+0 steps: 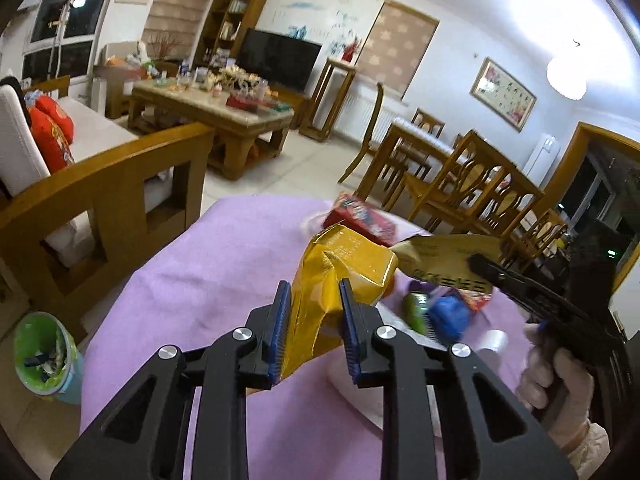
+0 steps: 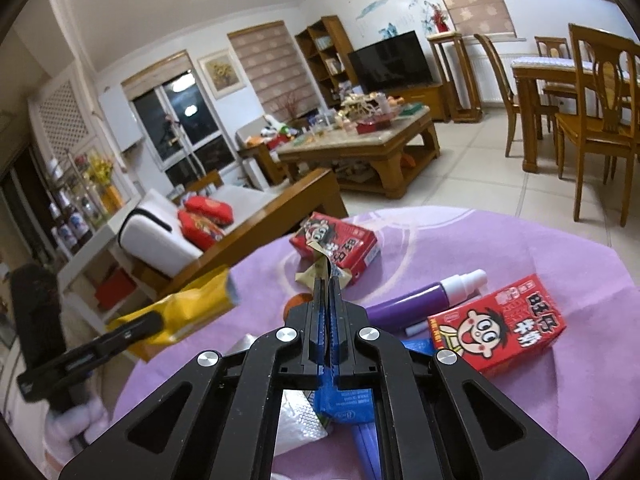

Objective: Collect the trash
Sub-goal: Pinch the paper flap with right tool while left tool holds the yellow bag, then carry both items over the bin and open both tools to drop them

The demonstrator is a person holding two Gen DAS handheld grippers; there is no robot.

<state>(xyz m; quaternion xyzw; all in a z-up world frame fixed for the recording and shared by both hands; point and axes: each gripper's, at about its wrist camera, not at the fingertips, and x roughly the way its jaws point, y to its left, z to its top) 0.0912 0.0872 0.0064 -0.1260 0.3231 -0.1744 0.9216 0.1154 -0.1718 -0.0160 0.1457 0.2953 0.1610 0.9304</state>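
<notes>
My left gripper (image 1: 314, 292) is shut on a crumpled yellow snack bag (image 1: 340, 268), which hangs above the purple-clothed table (image 1: 208, 272). In the right wrist view the same bag (image 2: 192, 312) juts from the left gripper (image 2: 154, 322) at the left. My right gripper (image 2: 326, 282) is shut on a thin beige wrapper (image 2: 316, 268); the left wrist view shows that wrapper (image 1: 440, 256) pinched at the right gripper's tip (image 1: 476, 264). On the cloth lie two red milk cartons (image 2: 336, 244) (image 2: 500, 328), a purple bottle with a white cap (image 2: 424, 300) and a blue packet (image 2: 344, 404).
A green-lined bin (image 1: 40, 352) holding scraps stands on the floor left of the table. A wooden sofa arm (image 1: 132, 184) runs close along the table's left side. A cluttered coffee table (image 2: 360, 136) and dining chairs (image 2: 592, 120) stand farther off. A gloved hand (image 1: 556, 380) holds the right gripper.
</notes>
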